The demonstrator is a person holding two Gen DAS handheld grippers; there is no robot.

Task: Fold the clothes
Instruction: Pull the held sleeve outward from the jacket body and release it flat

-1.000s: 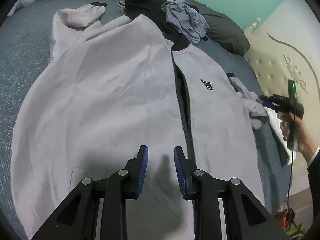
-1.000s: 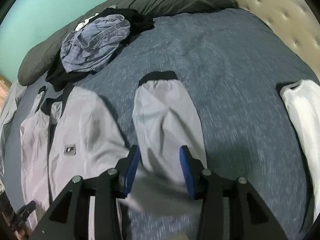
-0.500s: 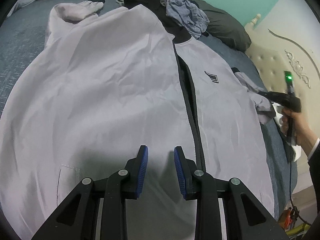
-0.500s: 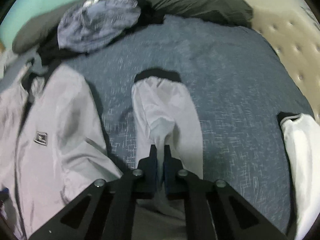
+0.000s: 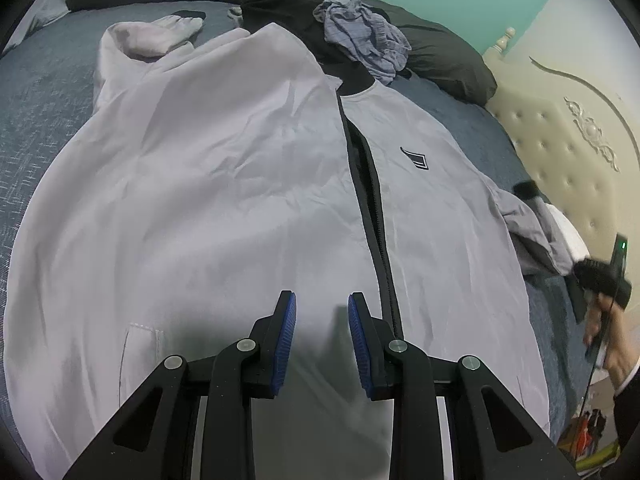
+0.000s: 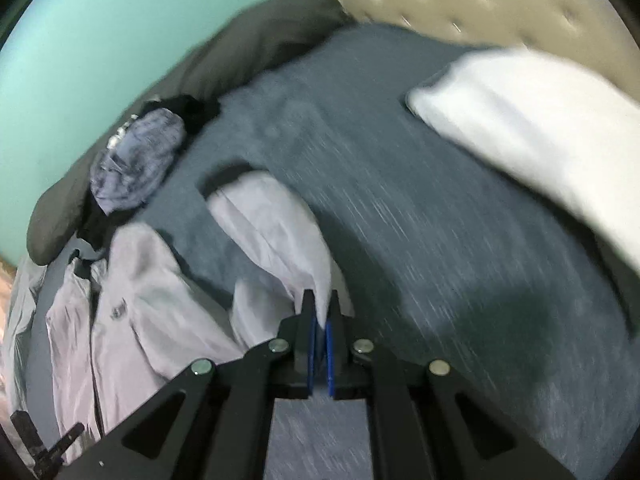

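A pale lilac zip jacket (image 5: 224, 184) lies front up and spread out on the blue bed, with its dark zipper (image 5: 370, 208) running down the middle. My left gripper (image 5: 322, 308) hovers open just above the jacket's lower front, left of the zipper, holding nothing. In the right wrist view my right gripper (image 6: 320, 300) is shut on the jacket's right sleeve (image 6: 272, 224), pinching the cloth and lifting it off the bed; the black cuff (image 6: 226, 174) points away. The same gripper (image 5: 576, 270) shows at the right edge of the left wrist view, held by a hand (image 5: 604, 340).
A crumpled blue-grey garment (image 5: 364, 46) and black clothing (image 5: 288, 12) are piled near the jacket's collar, against a dark long pillow (image 5: 436, 56). A white folded item (image 6: 532, 136) lies on the blue bedspread (image 6: 420, 208) right of the sleeve. A padded cream headboard (image 5: 560, 152) borders the bed.
The right gripper closed on the sleeve and has lifted and pulled it, with the view swinging right. The left gripper stays open and has shifted only slightly over the jacket.
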